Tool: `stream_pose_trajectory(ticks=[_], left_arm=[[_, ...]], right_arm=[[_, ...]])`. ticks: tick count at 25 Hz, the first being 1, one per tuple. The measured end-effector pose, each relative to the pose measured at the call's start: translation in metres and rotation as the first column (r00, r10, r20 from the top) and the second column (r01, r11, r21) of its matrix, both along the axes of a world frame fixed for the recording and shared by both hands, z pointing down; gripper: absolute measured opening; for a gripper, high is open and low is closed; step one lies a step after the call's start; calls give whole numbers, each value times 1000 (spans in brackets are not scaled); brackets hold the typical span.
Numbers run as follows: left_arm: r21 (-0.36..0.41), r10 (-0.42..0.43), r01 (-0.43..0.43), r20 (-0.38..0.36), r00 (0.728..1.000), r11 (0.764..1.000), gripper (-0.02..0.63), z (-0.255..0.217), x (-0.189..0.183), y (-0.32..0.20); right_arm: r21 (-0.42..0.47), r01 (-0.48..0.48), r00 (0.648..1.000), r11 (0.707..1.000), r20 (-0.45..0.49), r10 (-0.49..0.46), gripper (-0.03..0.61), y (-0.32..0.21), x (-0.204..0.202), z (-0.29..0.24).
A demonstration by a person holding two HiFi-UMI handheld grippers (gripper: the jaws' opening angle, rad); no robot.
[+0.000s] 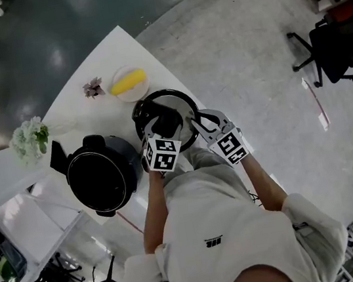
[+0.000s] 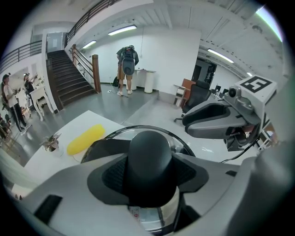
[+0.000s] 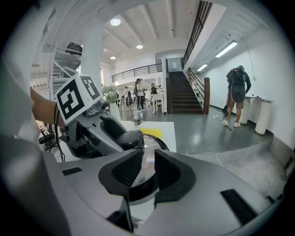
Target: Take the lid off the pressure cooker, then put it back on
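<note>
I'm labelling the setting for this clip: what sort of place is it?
Probably an open-plan office or lab hall rather than a home kitchen: a wide staircase climbs to a railed mezzanine, and an office chair stands on the bare floor.

Bright, even light from ceiling strip lamps (image 2: 122, 30), glare on the grey floor (image 3: 216, 133), fisheye warp, dark corners.

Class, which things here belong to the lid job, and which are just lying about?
Job: lid, knob gripped by the left gripper; open cooker pot; right gripper at the lid's rim.
Lying about: yellow item on a plate; small plant; white flowers.
</note>
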State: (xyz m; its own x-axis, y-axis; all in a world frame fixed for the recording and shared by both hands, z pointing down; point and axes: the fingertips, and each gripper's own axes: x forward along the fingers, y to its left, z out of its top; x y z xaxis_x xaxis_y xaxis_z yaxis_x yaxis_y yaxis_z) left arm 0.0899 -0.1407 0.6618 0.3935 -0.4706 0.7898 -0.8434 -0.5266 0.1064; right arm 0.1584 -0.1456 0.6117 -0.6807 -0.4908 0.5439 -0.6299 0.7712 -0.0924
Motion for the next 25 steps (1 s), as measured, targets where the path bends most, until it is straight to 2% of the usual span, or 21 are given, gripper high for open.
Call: stream_pose_trajectory(ticks=[10,15,25], left_arm=[[51,25,-23,-39,999,998,287,-58,1,-8],[72,31,-29,-35,999,997,287,-89,0,-9],[109,-6,10,-42,999,994,287,-149,-12,-8]], right_arm=[[60,53,998,997,22,-55,91,-6,-9,-48],[94,86,995,992,39,-90,91,-7,-13,-77],[160,152,980,975,103,-170,91,-4,-27,-136]])
